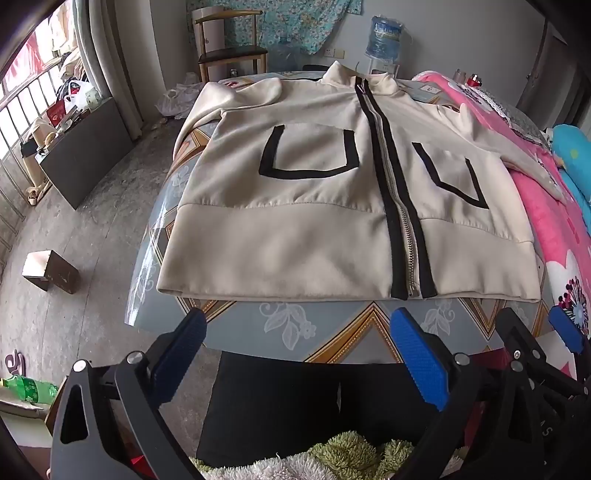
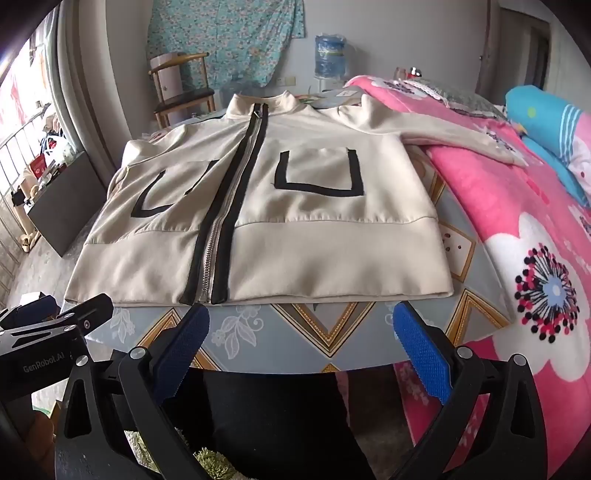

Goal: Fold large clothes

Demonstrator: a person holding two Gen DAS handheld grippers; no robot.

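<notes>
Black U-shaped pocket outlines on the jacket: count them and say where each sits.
2. One pocket outline lies left of the zipper, the other pocket outline right of it, both on the jacket front. None seems hidden.

"Where have you set up?"

"You're in a lived-in home, a bedroom by the look of it. You've a pink flowered blanket (image 2: 517,229) spread beside the table (image 2: 332,325), a wooden chair (image 1: 229,44) against the wall, a floral cloth (image 2: 229,33) hung behind it, and a water dispenser bottle (image 1: 384,37). A barred window (image 1: 22,110) has household clutter under it."
</notes>
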